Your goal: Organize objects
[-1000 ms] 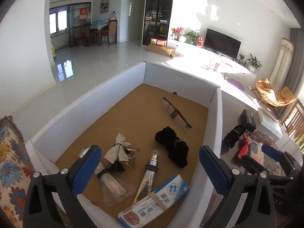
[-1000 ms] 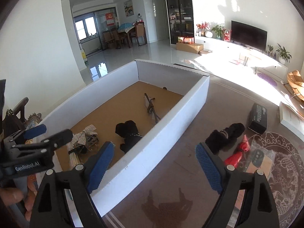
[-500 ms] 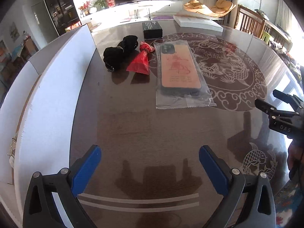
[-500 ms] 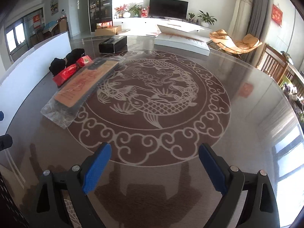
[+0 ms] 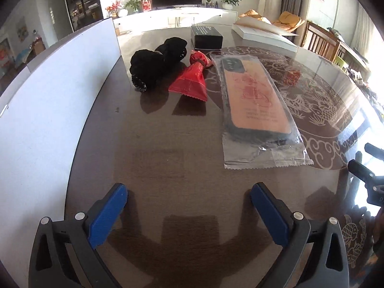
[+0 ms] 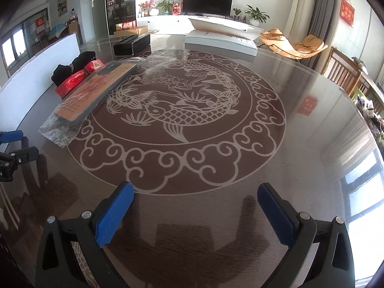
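On the dark round table [image 5: 153, 148] lie a phone case in a clear wrapper [image 5: 255, 100], a red snack packet [image 5: 192, 80] and a black cloth bundle [image 5: 157, 64]. A black box [image 5: 207, 39] stands behind them. My left gripper [image 5: 189, 206] hovers open over bare table, short of these things, with nothing between its fingers. In the right wrist view the phone case [image 6: 96, 93], the red packet [image 6: 76, 80] and the black bundle [image 6: 72, 68] sit far left. My right gripper [image 6: 195, 207] is over the table's fish pattern, its jaws opening wide and empty.
A white-walled box [image 5: 55, 100] runs along the table's left side. A flat white box [image 6: 220, 40] lies at the far edge, with the black box [image 6: 132, 44] to its left. Wooden chairs [image 6: 345, 72] stand at the right. The other gripper [image 5: 367, 175] shows at the right edge.
Both grippers swung away from the white box with its tray of items to the open table. Over the last half second the left one closed in on the objects; the right barely moved.
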`<state>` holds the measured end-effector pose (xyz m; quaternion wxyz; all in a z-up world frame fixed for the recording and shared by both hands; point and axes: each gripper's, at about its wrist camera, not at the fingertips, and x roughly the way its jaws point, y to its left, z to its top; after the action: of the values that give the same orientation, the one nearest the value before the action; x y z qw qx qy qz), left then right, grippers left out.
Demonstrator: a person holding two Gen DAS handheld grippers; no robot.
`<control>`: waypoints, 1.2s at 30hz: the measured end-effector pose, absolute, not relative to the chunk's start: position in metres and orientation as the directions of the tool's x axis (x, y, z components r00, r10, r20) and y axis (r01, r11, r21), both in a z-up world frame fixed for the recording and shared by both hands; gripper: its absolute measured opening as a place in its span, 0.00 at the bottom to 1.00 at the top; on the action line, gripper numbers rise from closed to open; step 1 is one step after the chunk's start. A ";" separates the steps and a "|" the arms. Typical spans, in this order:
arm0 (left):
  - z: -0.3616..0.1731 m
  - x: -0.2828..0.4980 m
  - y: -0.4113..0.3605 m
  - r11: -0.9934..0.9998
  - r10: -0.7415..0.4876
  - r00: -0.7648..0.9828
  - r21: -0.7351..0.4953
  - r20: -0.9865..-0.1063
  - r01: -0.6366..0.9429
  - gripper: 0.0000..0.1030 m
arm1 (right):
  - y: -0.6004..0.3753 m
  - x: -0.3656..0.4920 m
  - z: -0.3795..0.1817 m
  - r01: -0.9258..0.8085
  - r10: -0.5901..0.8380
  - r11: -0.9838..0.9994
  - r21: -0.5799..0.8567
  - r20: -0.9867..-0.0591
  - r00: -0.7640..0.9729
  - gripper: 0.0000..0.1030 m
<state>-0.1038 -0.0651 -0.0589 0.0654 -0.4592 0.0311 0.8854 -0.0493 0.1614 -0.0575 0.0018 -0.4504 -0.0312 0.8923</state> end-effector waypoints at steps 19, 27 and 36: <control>-0.058 -0.106 -0.064 -0.991 0.077 -0.577 0.000 -0.813 -0.132 1.00 | 0.165 -0.051 -0.059 0.022 0.001 -1.000 -0.017 -0.813 -0.582 1.00; -0.058 -0.106 -0.064 -0.991 0.077 -0.577 0.000 -0.813 -0.132 1.00 | 0.165 -0.051 -0.059 0.022 0.001 -1.000 -0.017 -0.813 -0.582 1.00; -0.058 -0.106 -0.064 -0.991 0.077 -0.577 0.000 -0.813 -0.132 1.00 | 0.165 -0.051 -0.059 0.022 0.001 -1.000 -0.017 -0.813 -0.582 1.00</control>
<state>-0.1063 -0.0644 -0.0584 0.0589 -0.4560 0.0304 0.8875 -0.0506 0.1651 -0.0590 -0.0057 -0.4570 -0.0124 0.8894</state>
